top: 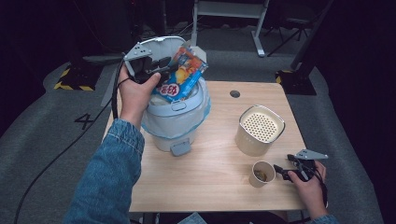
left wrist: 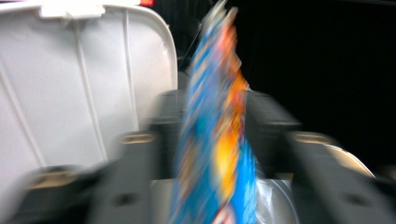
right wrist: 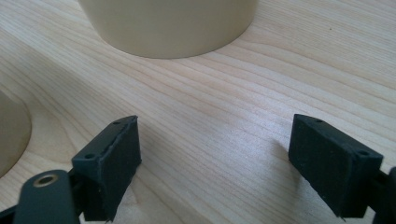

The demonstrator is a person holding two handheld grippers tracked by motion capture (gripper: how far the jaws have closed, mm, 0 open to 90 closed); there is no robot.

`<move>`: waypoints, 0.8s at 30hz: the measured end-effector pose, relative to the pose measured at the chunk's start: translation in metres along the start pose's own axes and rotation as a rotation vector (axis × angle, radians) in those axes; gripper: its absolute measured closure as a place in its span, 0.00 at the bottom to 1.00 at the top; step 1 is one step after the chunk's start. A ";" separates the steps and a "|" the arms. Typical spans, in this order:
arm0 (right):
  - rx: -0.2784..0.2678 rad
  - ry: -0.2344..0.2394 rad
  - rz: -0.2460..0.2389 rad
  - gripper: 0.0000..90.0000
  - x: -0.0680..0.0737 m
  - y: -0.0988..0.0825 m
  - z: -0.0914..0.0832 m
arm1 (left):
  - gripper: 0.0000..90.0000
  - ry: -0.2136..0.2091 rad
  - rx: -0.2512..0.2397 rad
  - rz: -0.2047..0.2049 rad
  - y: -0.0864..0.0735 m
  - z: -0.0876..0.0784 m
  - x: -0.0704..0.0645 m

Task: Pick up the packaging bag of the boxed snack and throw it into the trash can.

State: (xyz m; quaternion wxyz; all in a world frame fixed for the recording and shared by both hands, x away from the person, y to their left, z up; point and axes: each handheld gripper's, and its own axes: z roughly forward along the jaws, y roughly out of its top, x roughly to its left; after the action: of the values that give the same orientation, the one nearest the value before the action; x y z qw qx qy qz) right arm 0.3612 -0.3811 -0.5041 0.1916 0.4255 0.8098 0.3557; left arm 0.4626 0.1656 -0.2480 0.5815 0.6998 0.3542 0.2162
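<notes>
A blue and orange snack bag (top: 184,74) hangs tilted over the open mouth of a white pedal bin (top: 175,122) at the table's left. My left gripper (top: 164,70) is at the bag's left edge. In the blurred left gripper view the bag (left wrist: 215,140) stands edge-on between the two jaws, which are apart on either side of it, so my left gripper (left wrist: 212,154) is open. The bin's raised lid (left wrist: 70,93) rises behind. My right gripper (top: 281,171) rests low at the table's front right, open and empty (right wrist: 215,158), just right of a paper cup (top: 261,173).
A beige canister with a perforated top (top: 259,129) stands right of centre, and its base (right wrist: 168,23) lies ahead of the right jaws. The bin's pedal (top: 180,148) pokes toward me. A table leg frame (top: 229,14) and dark floor lie beyond the wooden table (top: 210,163).
</notes>
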 end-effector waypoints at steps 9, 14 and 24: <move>0.000 0.002 -0.001 0.19 0.000 0.000 0.000 | 0.38 0.003 0.026 0.078 -0.001 -0.023 -0.014; 0.000 0.002 -0.002 0.19 0.000 0.000 0.000 | 0.37 -0.043 0.056 0.111 -0.008 -0.042 -0.021; 0.000 0.002 -0.003 0.19 0.000 0.000 0.000 | 0.36 -0.090 0.121 0.165 -0.029 -0.077 -0.035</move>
State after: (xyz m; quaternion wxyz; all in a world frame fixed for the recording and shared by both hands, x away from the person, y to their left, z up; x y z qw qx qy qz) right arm 0.3615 -0.3810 -0.5039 0.1913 0.4241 0.8105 0.3558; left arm 0.3775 0.1924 -0.2541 0.5337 0.7693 0.2814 0.2101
